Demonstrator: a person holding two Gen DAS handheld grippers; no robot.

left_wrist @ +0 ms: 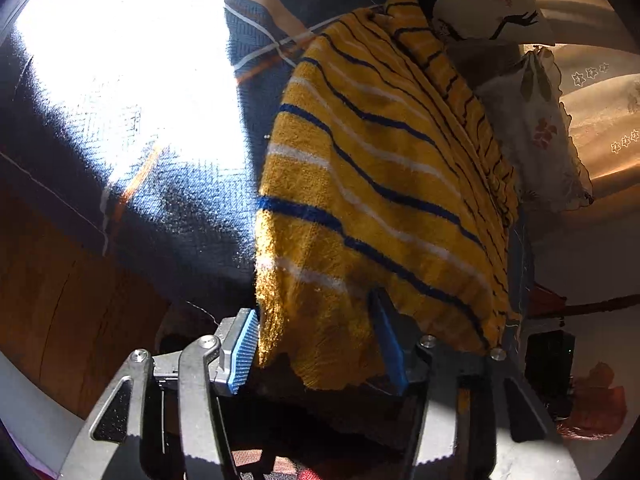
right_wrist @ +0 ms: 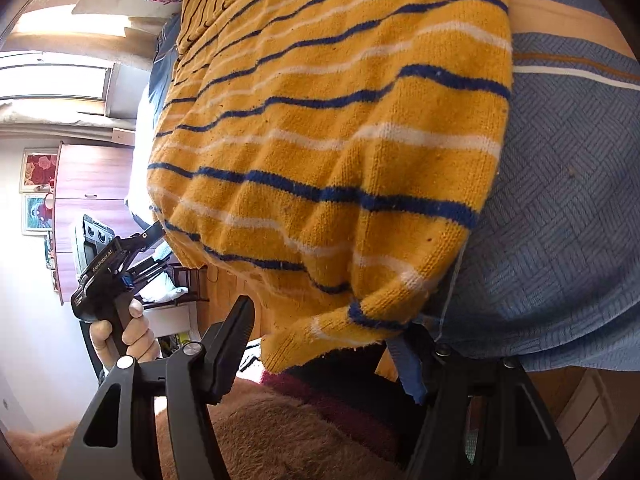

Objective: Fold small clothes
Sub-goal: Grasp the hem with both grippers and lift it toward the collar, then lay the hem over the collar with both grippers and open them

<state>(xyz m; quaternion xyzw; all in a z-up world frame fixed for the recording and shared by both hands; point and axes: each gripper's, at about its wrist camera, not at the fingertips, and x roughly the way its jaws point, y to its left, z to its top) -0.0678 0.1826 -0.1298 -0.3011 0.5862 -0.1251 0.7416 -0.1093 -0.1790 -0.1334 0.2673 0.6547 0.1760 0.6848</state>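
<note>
We note a blue woven bedspread (right_wrist: 560, 220) with orange and white stripes, a floral pillow (left_wrist: 536, 132), a wooden wardrobe (right_wrist: 96, 184) and framed flower pictures (right_wrist: 36, 172).

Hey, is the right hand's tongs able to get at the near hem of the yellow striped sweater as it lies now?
Probably yes. The sweater hem hangs off the bed edge right between the right tongs, which stand open around it, not visibly pressing. Nothing lies in the way; the left tongs sit at the far corner.
</note>
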